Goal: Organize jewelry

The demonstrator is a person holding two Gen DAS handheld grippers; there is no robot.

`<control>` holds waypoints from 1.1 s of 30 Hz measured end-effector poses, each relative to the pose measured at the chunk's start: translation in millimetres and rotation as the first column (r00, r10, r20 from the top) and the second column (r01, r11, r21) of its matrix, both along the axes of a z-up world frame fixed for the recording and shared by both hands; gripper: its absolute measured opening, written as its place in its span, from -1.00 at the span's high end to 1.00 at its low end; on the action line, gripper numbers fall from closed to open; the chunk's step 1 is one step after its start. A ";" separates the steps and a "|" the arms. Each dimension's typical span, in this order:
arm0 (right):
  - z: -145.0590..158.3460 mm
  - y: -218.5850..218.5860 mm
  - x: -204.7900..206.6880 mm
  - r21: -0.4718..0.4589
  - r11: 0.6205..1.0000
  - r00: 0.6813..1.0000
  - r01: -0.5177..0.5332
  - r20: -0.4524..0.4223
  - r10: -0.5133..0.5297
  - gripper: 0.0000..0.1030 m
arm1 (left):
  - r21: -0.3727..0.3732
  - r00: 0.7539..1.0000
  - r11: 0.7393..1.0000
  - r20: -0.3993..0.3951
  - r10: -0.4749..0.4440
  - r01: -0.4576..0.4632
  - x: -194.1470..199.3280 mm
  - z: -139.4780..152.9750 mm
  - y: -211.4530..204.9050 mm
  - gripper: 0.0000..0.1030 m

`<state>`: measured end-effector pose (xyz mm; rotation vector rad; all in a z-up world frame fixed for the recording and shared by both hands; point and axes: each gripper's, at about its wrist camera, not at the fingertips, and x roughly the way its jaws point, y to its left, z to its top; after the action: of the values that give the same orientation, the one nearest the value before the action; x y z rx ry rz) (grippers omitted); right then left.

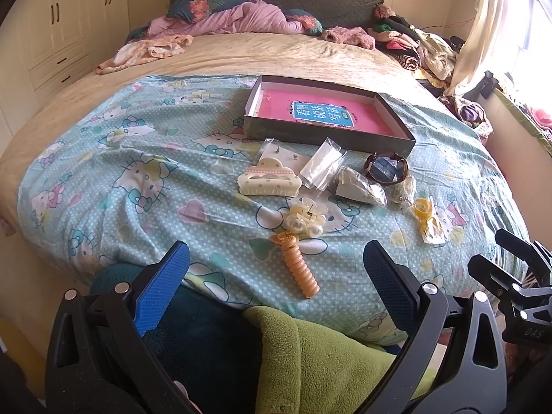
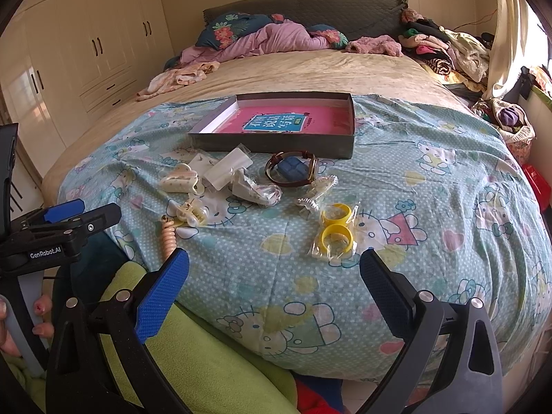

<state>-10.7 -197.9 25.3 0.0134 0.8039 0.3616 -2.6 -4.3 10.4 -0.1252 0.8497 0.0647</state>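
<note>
Across the middle of both frames spreads a cartoon-cat sheet (image 1: 138,158) on the bed, with a shallow dark box (image 1: 327,117) holding a pink book at upper centre. Below the box lies the jewelry — a cream claw clip (image 1: 269,181), a brown-strapped watch (image 2: 293,170), an orange coil hair tie (image 1: 300,269) and bagged yellow rings (image 2: 336,227). At lower frame, the left gripper (image 1: 276,265) and the right gripper (image 2: 274,272) both hang spread wide, blue pads apart, clasping nothing and touching no item.
</note>
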 end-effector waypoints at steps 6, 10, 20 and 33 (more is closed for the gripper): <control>-0.6 2.1 1.7 -0.001 1.000 1.000 -0.007 -0.001 0.007 -0.91 | 0.002 1.000 1.000 0.007 -0.003 0.003 0.0 -1.5 6.1 -0.82; -0.9 2.2 2.1 -0.001 1.000 1.000 -0.008 -0.003 0.008 -0.91 | 0.003 1.000 1.000 0.006 -0.002 0.002 0.1 -1.6 5.8 -0.82; -2.3 4.4 5.3 0.007 1.000 1.000 -0.018 -0.006 0.018 -0.91 | 0.004 1.000 1.000 0.007 -0.002 0.002 -0.1 -1.3 7.1 -0.82; -1.5 -1.2 21.6 0.012 1.000 1.000 -0.012 0.001 0.012 -0.91 | 0.028 0.999 0.999 -0.002 0.033 -0.033 4.2 -5.0 25.2 -0.82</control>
<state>10.9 -199.1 23.9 0.0195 0.8013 0.3775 1.6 20.9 5.4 -0.1131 0.8491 0.1075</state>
